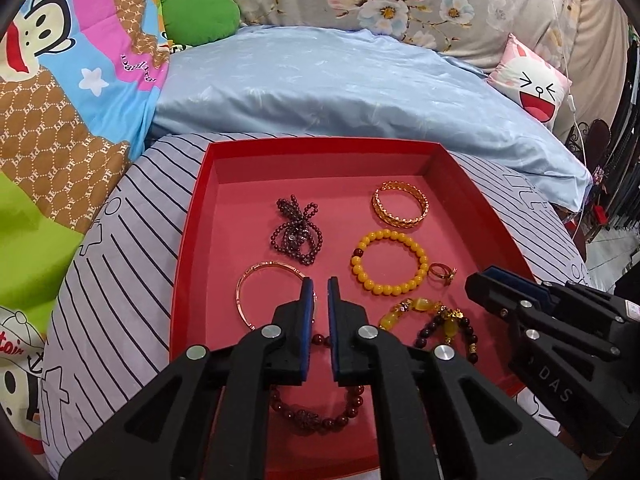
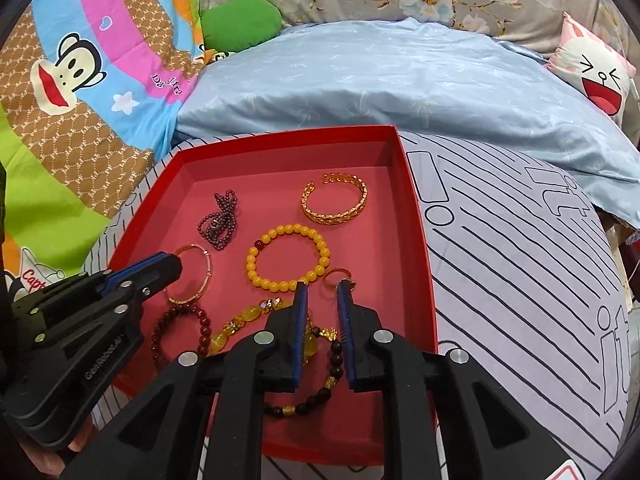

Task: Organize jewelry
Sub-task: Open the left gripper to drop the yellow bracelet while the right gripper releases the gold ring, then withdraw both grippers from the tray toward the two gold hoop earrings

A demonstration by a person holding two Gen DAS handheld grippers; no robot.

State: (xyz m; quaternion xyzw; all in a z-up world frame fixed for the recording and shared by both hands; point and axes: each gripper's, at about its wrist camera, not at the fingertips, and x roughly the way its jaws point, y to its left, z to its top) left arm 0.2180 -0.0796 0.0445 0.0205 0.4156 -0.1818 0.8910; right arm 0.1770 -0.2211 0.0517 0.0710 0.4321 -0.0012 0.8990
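Note:
A red tray [image 1: 192, 240] [image 2: 416, 240] on the bed holds several pieces of jewelry: a gold cuff [image 1: 401, 205] [image 2: 335, 200], a yellow bead bracelet [image 1: 389, 262] [image 2: 288, 258], a dark bead strand [image 1: 296, 230] [image 2: 219, 220], a thin rose-gold bangle [image 1: 244, 296] [image 2: 191, 274], a small ring [image 1: 440, 273] [image 2: 334, 276], a dark red bead bracelet [image 1: 316, 412] [image 2: 180, 330] and a yellow-and-dark stone bracelet [image 1: 432, 320] [image 2: 248, 318]. My left gripper [image 1: 321, 284] [image 2: 170, 266] hovers over the bangle's right edge, jaws narrowly apart, empty. My right gripper [image 2: 323, 286] [image 1: 478, 280] is open over the ring.
The tray lies on a striped grey pillow [image 1: 120, 248] [image 2: 520, 264]. A pale blue pillow [image 1: 340, 80] [image 2: 400, 80] lies behind it. A cartoon quilt [image 1: 60, 100] [image 2: 80, 100] is on the left, a pink cushion [image 1: 532, 80] [image 2: 592, 76] at the back right.

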